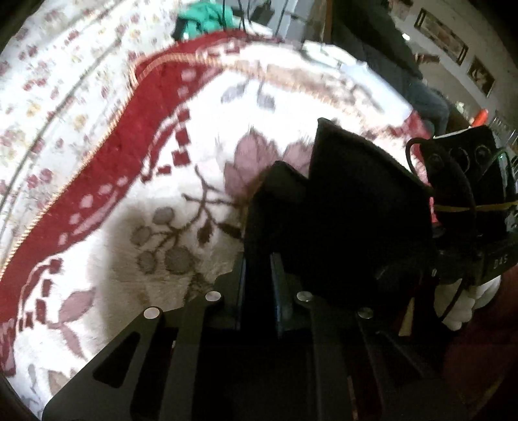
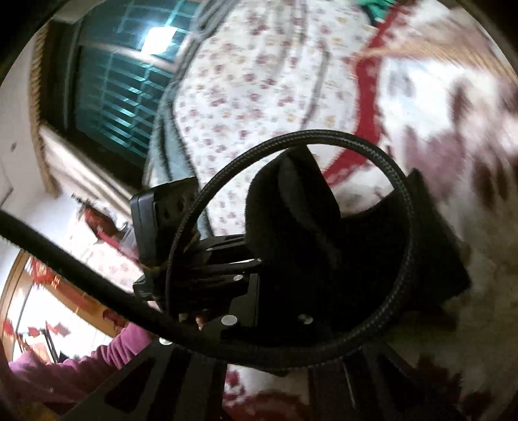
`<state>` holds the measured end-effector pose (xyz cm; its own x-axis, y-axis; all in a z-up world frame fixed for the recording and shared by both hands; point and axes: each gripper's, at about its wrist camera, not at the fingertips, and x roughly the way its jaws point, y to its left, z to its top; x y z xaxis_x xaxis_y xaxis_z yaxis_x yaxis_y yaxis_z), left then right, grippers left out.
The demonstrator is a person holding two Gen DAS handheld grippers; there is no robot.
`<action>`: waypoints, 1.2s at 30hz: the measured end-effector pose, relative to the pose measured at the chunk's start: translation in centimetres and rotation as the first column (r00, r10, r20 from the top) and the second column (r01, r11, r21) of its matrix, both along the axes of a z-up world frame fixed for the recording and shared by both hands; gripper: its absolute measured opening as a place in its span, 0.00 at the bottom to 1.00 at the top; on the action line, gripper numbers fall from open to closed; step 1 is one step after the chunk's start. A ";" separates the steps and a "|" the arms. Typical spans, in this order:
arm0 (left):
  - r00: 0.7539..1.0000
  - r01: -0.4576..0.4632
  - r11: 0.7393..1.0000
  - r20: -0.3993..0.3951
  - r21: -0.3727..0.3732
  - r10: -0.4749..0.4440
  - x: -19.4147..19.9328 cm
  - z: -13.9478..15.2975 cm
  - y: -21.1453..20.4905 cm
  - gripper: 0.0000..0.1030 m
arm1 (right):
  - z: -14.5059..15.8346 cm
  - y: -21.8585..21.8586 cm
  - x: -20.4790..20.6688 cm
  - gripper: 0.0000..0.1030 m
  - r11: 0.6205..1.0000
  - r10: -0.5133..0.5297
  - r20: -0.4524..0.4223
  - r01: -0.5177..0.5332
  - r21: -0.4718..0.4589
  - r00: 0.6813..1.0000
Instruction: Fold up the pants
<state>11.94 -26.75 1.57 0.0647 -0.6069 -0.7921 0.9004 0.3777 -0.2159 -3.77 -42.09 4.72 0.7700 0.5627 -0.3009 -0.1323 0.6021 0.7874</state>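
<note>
The black pants (image 1: pixel 349 200) hang bunched from my left gripper (image 1: pixel 259 233), whose jaws are closed on the dark fabric, above a white blanket with red border and flowers. The right gripper's body (image 1: pixel 469 181) shows at the right of this view, close by. In the right wrist view, my right gripper (image 2: pixel 291 246) is shut on the black pants (image 2: pixel 372 246), which drape to the right over the blanket. A black braided cable (image 2: pixel 398 181) loops in front of the lens and hides part of the fingers.
The flowered blanket (image 1: pixel 200 155) lies on a bed with a small-print floral sheet (image 2: pixel 259 84). A green cloth (image 1: pixel 207 19) lies at the far end. A window (image 2: pixel 116 87) and a person's purple sleeve (image 2: pixel 97 353) are at the left. Framed pictures (image 1: pixel 443 35) hang on the wall.
</note>
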 end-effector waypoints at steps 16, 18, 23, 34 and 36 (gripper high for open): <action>0.970 -0.217 0.943 0.052 -0.254 0.237 -3.2 8.4 16.0 0.11 | 8.6 12.1 4.0 0.06 0.959 0.259 0.180 -0.230 -0.165 0.949; 0.963 -0.260 0.929 0.007 -0.262 0.271 -3.0 7.6 17.4 0.05 | 7.9 12.0 5.8 0.06 0.963 0.251 0.168 -0.228 -0.147 0.953; 0.933 -0.359 0.905 -0.064 -0.230 0.354 -2.6 4.7 19.3 0.05 | 3.5 10.9 12.2 0.06 0.963 0.258 0.020 -0.256 -0.083 0.966; 0.894 -0.440 0.870 -0.204 -0.222 0.400 -0.4 2.5 19.5 0.20 | -1.8 2.5 10.5 0.52 0.993 0.090 -0.253 -0.106 -0.053 0.963; 0.906 -0.416 0.882 -0.190 -0.220 0.379 -0.5 2.8 18.2 0.41 | -2.7 1.1 9.1 0.52 0.996 0.094 -0.261 -0.092 0.020 0.961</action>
<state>11.47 -8.51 4.36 0.2442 -0.7316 -0.6364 0.6400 0.6147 -0.4610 5.36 -41.04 2.00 0.6093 0.6309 -0.4803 0.0242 0.5906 0.8066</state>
